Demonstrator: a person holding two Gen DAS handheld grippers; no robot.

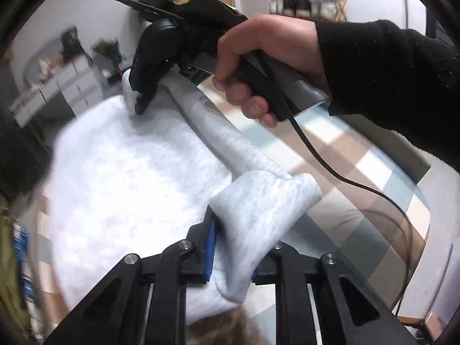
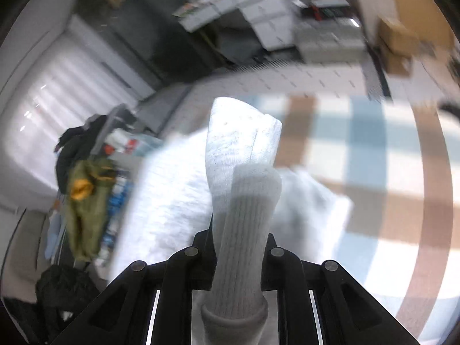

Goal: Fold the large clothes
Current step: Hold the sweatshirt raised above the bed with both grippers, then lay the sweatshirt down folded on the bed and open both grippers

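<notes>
Two grippers pinch the same white garment (image 1: pixel 129 172). The left gripper (image 1: pixel 230 247) points steeply down, its jaws closed on a folded wad of the fleecy cloth beside a blue pad (image 1: pixel 211 247). The right gripper (image 2: pixel 238 258), tilted down too, clamps a ribbed cuff (image 2: pixel 241 244); in the left view a bare hand (image 1: pixel 258 66) in a black sleeve (image 1: pixel 388 83) grips its handle, a cable (image 1: pixel 345 178) trailing. Between them a sleeve of the garment runs taut. Its body lies spread on a checked bed cover (image 1: pixel 359 166), towards the far edge.
</notes>
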